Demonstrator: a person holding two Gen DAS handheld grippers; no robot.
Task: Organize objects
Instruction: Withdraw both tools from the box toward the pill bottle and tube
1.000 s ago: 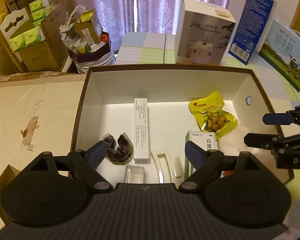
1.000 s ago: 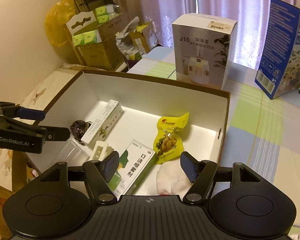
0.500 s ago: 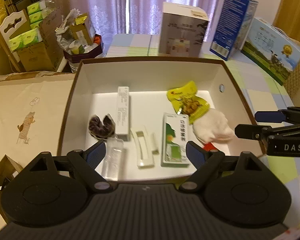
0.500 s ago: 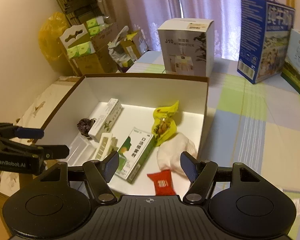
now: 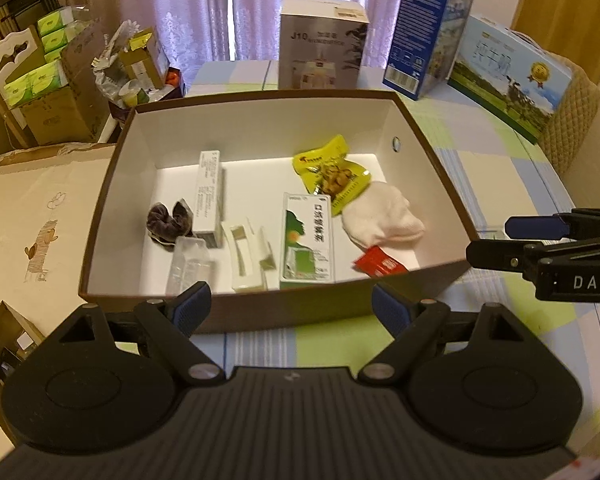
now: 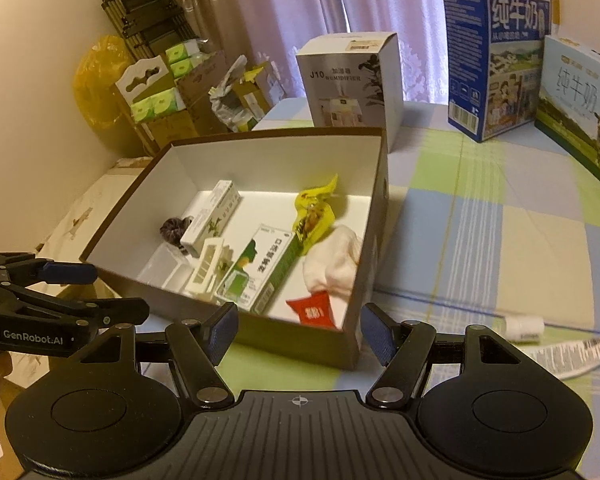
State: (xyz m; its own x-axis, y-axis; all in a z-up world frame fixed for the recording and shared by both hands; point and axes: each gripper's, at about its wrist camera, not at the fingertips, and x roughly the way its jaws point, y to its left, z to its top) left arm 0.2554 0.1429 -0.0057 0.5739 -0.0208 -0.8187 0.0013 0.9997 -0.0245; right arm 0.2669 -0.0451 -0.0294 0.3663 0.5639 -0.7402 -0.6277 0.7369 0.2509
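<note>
Ahead of the left hand-held gripper [image 5: 290, 306], which hovers with its fingers spread wide and nothing between them, sits the brown cardboard box with a white interior [image 5: 236, 312], its near wall just past the fingertips. Inside, going left to right from that gripper's view, lie a dark crumpled hair scrunchie [image 5: 168, 222], a long white carton [image 5: 210, 196], a clear plastic case [image 5: 188, 266], a white plastic clip-like piece [image 5: 246, 258], a green and white medicine box [image 5: 309, 242], a yellow snack pouch [image 5: 332, 174], a pale pink sock [image 5: 382, 220] and a small red sachet [image 5: 380, 266] nearest the right corner. To the right of the box, the right hand-held gripper [image 6: 298, 332] is likewise open and empty, facing the box's near right corner. Beyond its right finger, on the checked tablecloth of the table [image 6: 480, 216], a white tube with printed text [image 6: 580, 354] lies well outside the box. Judging by this, most of the sorting looks done; the tube seems the one loose item left to collect, most likely by the right hand-held gripper.
</note>
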